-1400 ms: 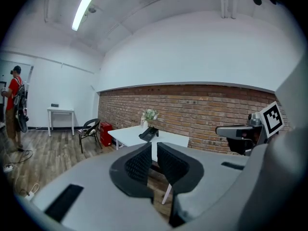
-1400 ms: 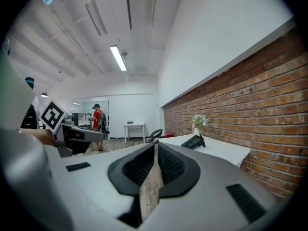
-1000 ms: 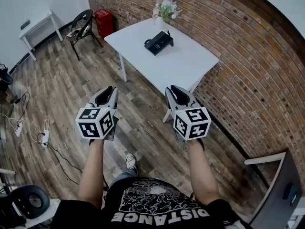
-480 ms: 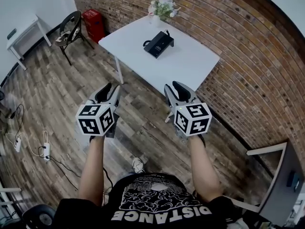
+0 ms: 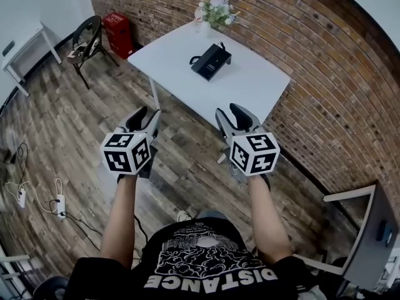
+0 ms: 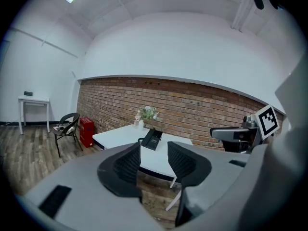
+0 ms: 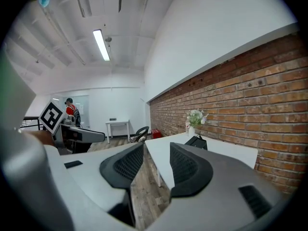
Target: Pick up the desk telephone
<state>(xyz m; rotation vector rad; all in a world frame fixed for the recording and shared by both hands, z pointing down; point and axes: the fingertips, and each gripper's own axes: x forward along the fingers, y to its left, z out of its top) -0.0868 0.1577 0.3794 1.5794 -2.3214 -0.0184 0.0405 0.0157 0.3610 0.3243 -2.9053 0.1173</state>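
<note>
A black desk telephone [image 5: 210, 62] lies on the white table [image 5: 250, 86] by the brick wall, also seen in the left gripper view as the telephone [image 6: 152, 139] and in the right gripper view as the telephone [image 7: 196, 141]. My left gripper [image 5: 145, 119] and right gripper [image 5: 232, 114] hang side by side over the wooden floor, well short of the table. Both pairs of jaws are opening, with a gap and nothing between them. The left gripper [image 6: 153, 159] and right gripper [image 7: 157, 162] point towards the table.
A vase of white flowers [image 5: 213, 11] stands at the table's far end. A black chair [image 5: 86, 40] and a red box [image 5: 117, 31] sit by the wall on the left. A small white desk [image 5: 22, 47] and floor cables [image 5: 37, 195] lie further left.
Both grippers have moved forward towards the table, and their jaws have spread from nearly shut to a clear gap. The table and telephone sit closer in the head view.
</note>
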